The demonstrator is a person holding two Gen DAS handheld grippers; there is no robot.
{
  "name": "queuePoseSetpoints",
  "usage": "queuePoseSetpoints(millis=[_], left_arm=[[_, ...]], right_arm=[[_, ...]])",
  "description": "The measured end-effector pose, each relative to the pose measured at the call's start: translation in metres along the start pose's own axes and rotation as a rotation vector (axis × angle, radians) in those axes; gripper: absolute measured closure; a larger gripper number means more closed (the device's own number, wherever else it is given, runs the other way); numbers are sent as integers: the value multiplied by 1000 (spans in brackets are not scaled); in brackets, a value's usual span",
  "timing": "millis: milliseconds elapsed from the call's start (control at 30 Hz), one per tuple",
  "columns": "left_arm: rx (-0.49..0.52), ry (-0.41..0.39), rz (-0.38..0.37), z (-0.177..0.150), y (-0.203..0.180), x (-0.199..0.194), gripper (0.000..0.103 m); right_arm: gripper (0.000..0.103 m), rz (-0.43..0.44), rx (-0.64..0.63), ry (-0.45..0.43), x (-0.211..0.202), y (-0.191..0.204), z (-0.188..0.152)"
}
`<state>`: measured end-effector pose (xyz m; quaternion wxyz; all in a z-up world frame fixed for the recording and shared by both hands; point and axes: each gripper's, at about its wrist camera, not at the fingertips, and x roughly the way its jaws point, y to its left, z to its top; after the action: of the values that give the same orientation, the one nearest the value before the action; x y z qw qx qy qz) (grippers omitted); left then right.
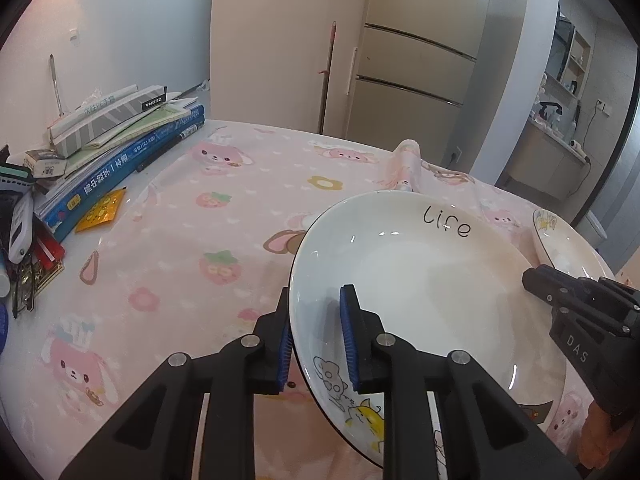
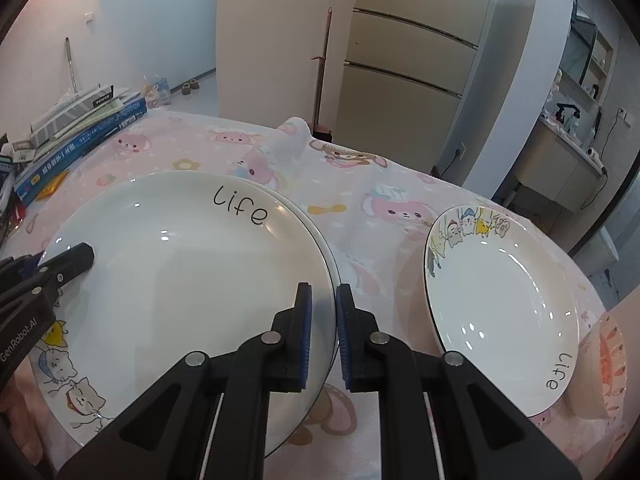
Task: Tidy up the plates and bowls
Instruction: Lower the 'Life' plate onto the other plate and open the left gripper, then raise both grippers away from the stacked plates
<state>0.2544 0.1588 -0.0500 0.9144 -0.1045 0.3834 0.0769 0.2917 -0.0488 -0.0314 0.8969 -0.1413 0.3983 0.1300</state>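
A large white plate with "Life" lettering and cartoon cats lies over the pink tablecloth. A second rim shows just under its right side. My left gripper holds the left rim between its blue pads, one under it and one on the inner slope. My right gripper is shut on the opposite rim and shows as a black tip in the left wrist view. A smaller plate of the same design lies to the right, untouched.
A pile of books and boxes lies along the table's left edge, with an orange packet beside it. A fold in the cloth rises at the far side. A fridge stands beyond the table.
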Motion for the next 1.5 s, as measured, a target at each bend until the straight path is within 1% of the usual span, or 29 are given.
queuePoseSetpoints(millis=[167, 300, 367, 433, 467, 500, 533, 567, 600, 733, 833, 900, 933, 1000, 1067, 1133, 1200, 1267, 1333, 1367, 1400, 1433, 1467, 1500], left_arm=[[5, -5, 6, 0, 0, -1, 81], [24, -8, 29, -2, -3, -2, 79], [26, -3, 19, -2, -4, -2, 77], [22, -3, 12, -2, -4, -3, 73], [22, -10, 7, -2, -4, -5, 67], [23, -17, 4, -1, -5, -6, 54], [25, -35, 1, -1, -6, -10, 46], [29, -63, -2, -1, -7, -16, 33], [34, -90, -6, 0, -8, -22, 29], [62, -195, -19, 3, -15, -48, 25], [77, -273, -53, 5, -21, -73, 24], [104, -341, -69, 6, -28, -95, 23], [114, -365, -75, 7, -32, -103, 22], [133, -434, -88, 7, -39, -125, 18], [137, -508, -64, 8, -48, -147, 18], [156, -572, -67, 8, -58, -169, 18], [163, -608, -89, 9, -65, -187, 18], [167, -639, -137, 12, -71, -209, 17], [169, -669, -173, 16, -78, -228, 14], [170, -682, -184, 17, -80, -236, 10], [171, -697, -192, 18, -83, -243, 2], [173, -722, -202, 18, -85, -252, 0], [175, -752, -210, 17, -88, -261, 0], [182, -769, -214, 17, -92, -268, 0]], right_arm=[[91, -31, -33, -2, 0, 5, -2], [92, -17, -25, 14, -1, 2, -1], [92, -11, -20, 26, -1, 0, -1], [92, -13, -16, 32, -1, -2, -1], [92, -11, -11, 38, -1, -4, -1], [92, -8, -5, 43, -1, -6, 0], [92, -1, 1, 45, -2, -7, 0], [92, 4, 7, 46, -3, -9, 1], [92, 7, 13, 44, -5, -11, 2], [92, 7, 54, 8, -20, -24, 6], [92, 3, 84, -20, -37, -35, 6], [92, 2, 98, -45, -52, -42, 6], [92, -2, 101, -61, -61, -45, 6], [92, -17, 108, -108, -84, -53, 5], [92, -32, 119, -157, -106, -61, 4], [92, -48, 137, -200, -128, -69, 3], [91, -50, 160, -246, -148, -77, 3], [90, -57, 188, -287, -166, -85, 2], [89, -64, 216, -328, -183, -92, 0], [88, -69, 226, -345, -190, -96, -1], [88, -78, 237, -365, -197, -99, -2], [87, -87, 247, -383, -203, -101, -3], [86, -100, 259, -405, -210, -105, -5], [82, -111, 271, -425, -216, -108, -7]])
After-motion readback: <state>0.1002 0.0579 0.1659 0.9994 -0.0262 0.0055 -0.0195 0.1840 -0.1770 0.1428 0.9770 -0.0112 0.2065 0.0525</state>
